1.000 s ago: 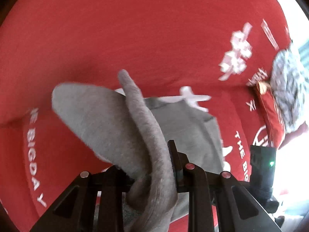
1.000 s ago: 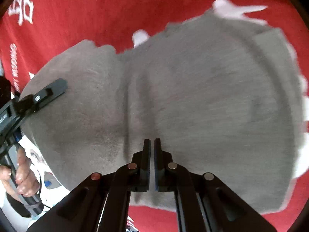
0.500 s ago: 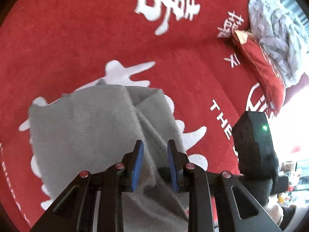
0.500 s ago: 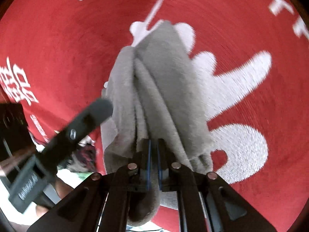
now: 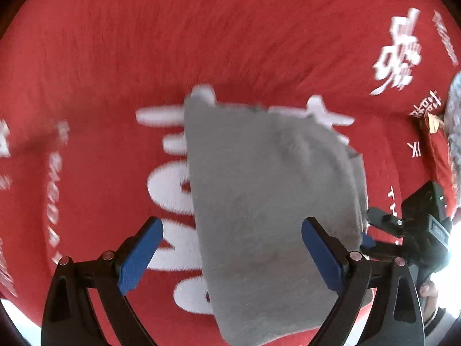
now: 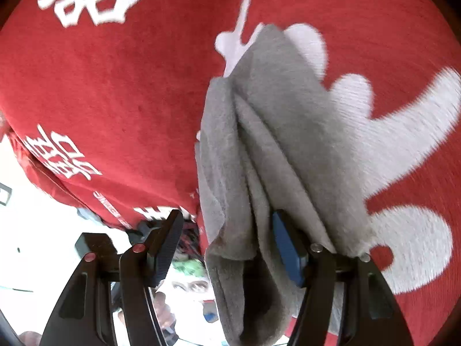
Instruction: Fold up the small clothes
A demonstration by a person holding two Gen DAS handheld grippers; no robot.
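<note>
Both grips released: left gripper (image 5: 232, 255) jaws just spread wide, right gripper (image 6: 227, 246) jaws just parted, nothing clamped. Folded grey garment (image 5: 270, 210) laid on red cloth (image 5: 201, 43); fold judged complete.

I see one small grey garment (image 5: 268, 207) of soft, fleecy fabric, folded over into a rough oblong. It lies on the red cloth (image 5: 201, 43), over the big white printed characters near the cloth's middle, well clear of its far edge. From the left wrist its top face looks smooth and fairly flat, with a lower layer peeking out along one side. From the right wrist the same garment (image 6: 276, 132) shows several stacked folds, bunched and drooping at the near end.
</note>
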